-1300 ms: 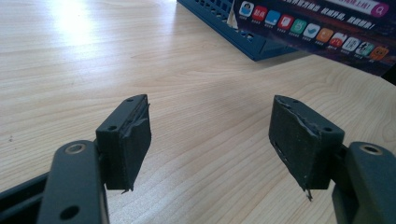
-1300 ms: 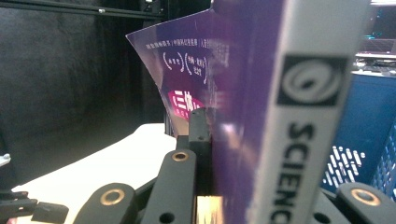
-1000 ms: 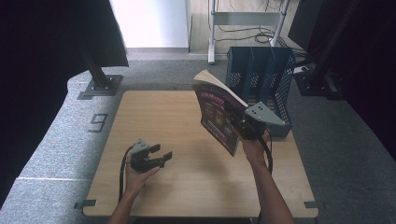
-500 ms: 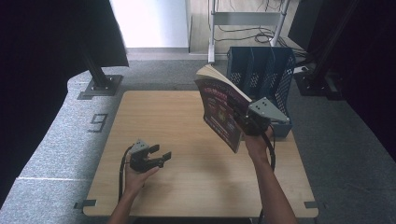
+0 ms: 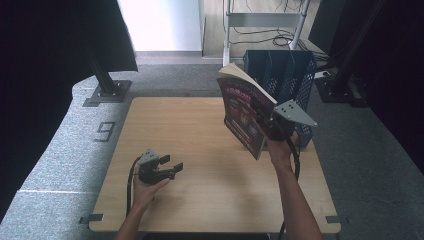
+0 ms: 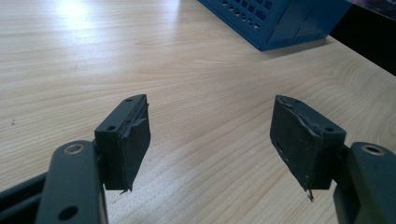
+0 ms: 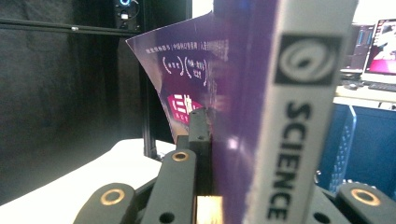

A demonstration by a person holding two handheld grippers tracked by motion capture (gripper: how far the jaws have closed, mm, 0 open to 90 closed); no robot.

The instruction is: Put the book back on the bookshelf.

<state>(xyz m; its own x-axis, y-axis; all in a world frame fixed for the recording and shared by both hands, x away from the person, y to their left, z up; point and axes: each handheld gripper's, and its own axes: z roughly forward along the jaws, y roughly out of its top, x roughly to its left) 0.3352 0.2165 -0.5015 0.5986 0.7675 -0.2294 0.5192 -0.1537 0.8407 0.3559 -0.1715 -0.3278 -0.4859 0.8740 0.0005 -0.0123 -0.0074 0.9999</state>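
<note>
The right gripper (image 5: 272, 129) had its fingers clamped tight on a purple paperback book with a grey spine (image 5: 243, 111), holding it upright and clear of the light wooden worktop (image 5: 200, 130), just in front of the blue plastic slotted file rack (image 5: 287, 80). The left gripper (image 5: 167, 167) rested low near the worktop's front left, its fingers (image 6: 127, 140) spread wide apart with nothing between them.

A purple book (image 5: 243, 114) with pink and white cover print and a grey spine, a blue slotted rack (image 5: 289, 75), a pale woodgrain table (image 5: 200, 200), black gripper pads (image 6: 135, 135).
</note>
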